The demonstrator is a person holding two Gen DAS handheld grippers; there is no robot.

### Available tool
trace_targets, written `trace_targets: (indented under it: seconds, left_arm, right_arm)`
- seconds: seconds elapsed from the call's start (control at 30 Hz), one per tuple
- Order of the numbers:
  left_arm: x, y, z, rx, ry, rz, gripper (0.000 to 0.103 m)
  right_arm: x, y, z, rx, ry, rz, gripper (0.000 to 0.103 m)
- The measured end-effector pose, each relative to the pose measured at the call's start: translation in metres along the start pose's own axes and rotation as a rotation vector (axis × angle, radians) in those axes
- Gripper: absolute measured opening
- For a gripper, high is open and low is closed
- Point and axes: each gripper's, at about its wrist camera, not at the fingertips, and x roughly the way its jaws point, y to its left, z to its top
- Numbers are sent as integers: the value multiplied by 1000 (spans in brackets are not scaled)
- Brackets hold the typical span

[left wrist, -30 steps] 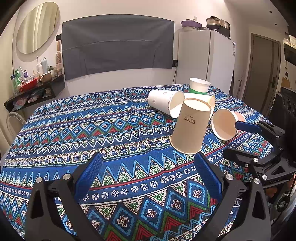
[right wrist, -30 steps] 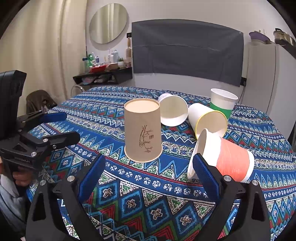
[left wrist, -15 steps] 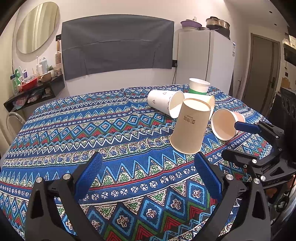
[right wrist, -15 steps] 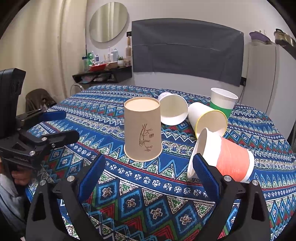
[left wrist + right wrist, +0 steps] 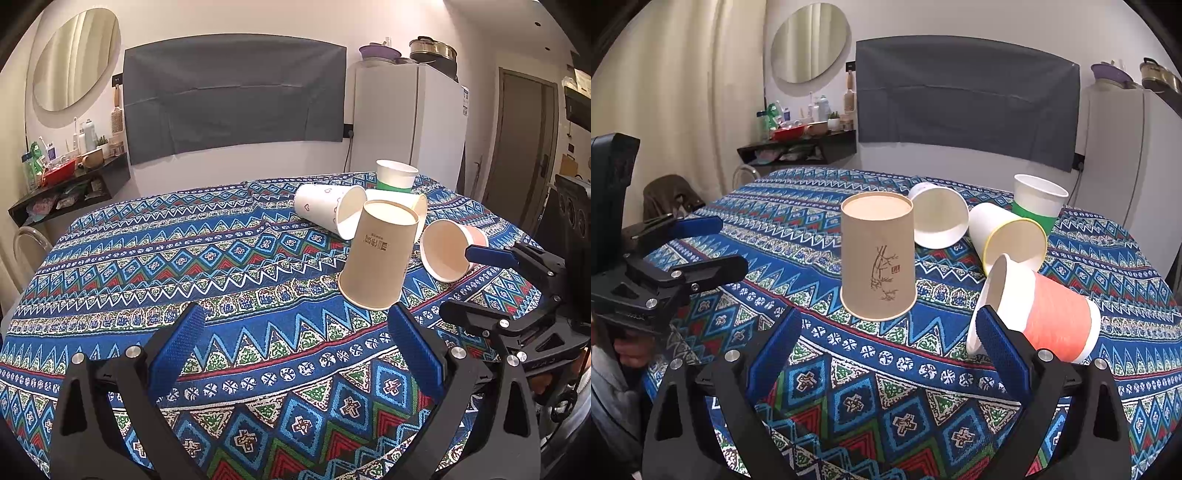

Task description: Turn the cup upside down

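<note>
A brown paper cup [image 5: 378, 256] stands upside down on the patterned tablecloth [image 5: 184, 266]; it also shows in the right wrist view [image 5: 877, 258]. My left gripper [image 5: 295, 347] is open and empty, hovering in front of it. My right gripper [image 5: 886, 343] is open and empty, just in front of the brown cup, with its right finger next to a pink cup [image 5: 1049, 314] lying on its side. That pink cup [image 5: 448, 249] also shows in the left wrist view.
A white cup with hearts [image 5: 328, 212] and a yellow-rimmed cup [image 5: 1010, 236] lie on their sides behind the brown cup. A green-and-white cup [image 5: 1038, 201] stands upright at the back. A fridge [image 5: 406, 122] and a wall shelf [image 5: 62, 184] stand beyond the table.
</note>
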Motion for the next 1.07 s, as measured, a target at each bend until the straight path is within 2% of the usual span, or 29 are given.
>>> trace_targets:
  seconds: [0.77, 1.07]
  left_arm:
    - [3, -4, 1, 12, 6, 1, 97]
    - [6, 4, 2, -25, 21, 2, 97]
  right_arm:
    - [2, -1, -1, -3, 3, 3, 91]
    - [2, -1, -1, -4, 3, 3, 91]
